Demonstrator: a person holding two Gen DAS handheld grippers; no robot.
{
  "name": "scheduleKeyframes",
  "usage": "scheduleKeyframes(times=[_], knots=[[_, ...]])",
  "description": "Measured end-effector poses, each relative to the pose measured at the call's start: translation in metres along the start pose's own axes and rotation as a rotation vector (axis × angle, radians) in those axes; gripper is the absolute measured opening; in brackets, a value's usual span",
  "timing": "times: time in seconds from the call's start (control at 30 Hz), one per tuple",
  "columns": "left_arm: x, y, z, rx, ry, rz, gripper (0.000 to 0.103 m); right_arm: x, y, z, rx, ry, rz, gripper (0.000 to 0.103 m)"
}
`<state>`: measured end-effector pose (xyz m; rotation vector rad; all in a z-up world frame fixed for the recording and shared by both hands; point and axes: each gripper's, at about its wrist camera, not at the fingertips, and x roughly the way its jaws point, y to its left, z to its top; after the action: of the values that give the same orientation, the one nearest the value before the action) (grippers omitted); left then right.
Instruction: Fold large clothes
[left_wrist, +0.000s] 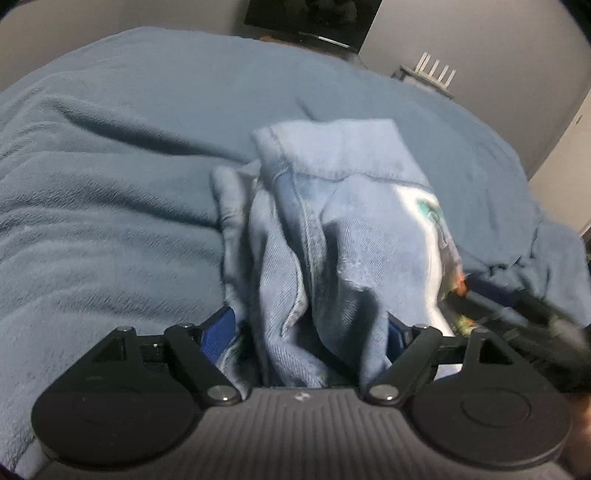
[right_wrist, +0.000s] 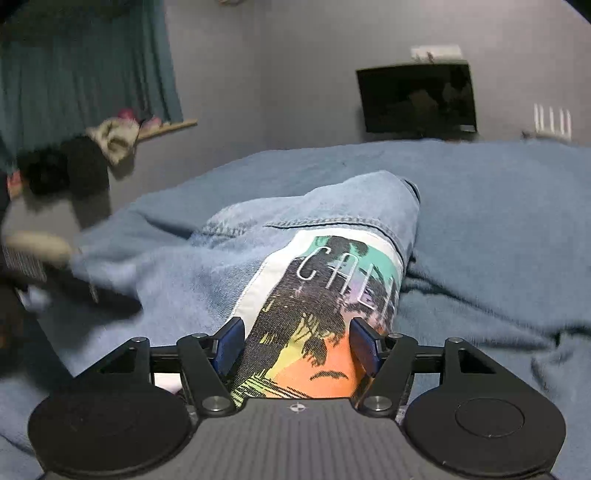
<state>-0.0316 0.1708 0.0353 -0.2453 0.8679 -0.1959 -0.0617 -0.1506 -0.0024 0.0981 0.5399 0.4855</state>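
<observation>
A light blue denim garment (left_wrist: 332, 229) with a colourful printed patch (right_wrist: 325, 295) lies bunched on a blue blanket (left_wrist: 110, 184). My left gripper (left_wrist: 310, 332) is shut on a bunch of the denim, which rises between its blue pads (left_wrist: 218, 332). My right gripper (right_wrist: 297, 343) is shut on the denim garment (right_wrist: 332, 210) at the printed patch, with its orange and black print between the blue pads (right_wrist: 229, 343). The right gripper shows blurred at the right edge of the left wrist view (left_wrist: 535, 317).
The blue blanket (right_wrist: 498, 240) covers the whole bed. A dark TV screen (right_wrist: 417, 98) hangs on the grey wall beyond. A teal curtain (right_wrist: 85, 66) and a pile of clothes (right_wrist: 74, 158) are at the far left. A white router (left_wrist: 436, 74) stands by the wall.
</observation>
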Motion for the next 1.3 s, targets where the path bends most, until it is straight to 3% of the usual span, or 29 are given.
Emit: scheduleKeyframes(times=[0.07,0.2,0.33,0.5,0.63,0.73,1.03,1.3], knots=[[0.003,0.01,-0.003,-0.026,0.025,-0.003,0.082,-0.006,-0.012,0.002,0.058,0.0,0.021,0.071],[0.007,0.021,-0.006,-0.059,0.064,-0.023,0.082,-0.019,-0.035,0.004,0.156,-0.004,0.094,0.091],[0.01,0.022,-0.003,-0.077,0.091,-0.032,0.082,-0.025,-0.063,0.007,0.279,0.018,0.173,0.098],[0.01,0.024,-0.005,-0.093,0.095,-0.055,0.077,-0.011,-0.101,0.009,0.482,0.054,0.23,0.101],[0.01,0.03,-0.007,-0.134,0.096,-0.112,0.065,0.019,-0.125,0.022,0.569,0.07,0.282,0.102],[0.011,0.04,-0.012,-0.208,0.093,-0.173,0.059,0.051,-0.134,0.036,0.558,0.098,0.311,0.101],[0.01,0.038,-0.012,-0.187,0.089,-0.18,0.058,0.133,-0.149,0.062,0.514,0.193,0.329,0.097],[0.014,0.035,-0.007,-0.177,0.101,-0.178,0.058,0.202,-0.169,0.062,0.608,0.293,0.5,0.1]])
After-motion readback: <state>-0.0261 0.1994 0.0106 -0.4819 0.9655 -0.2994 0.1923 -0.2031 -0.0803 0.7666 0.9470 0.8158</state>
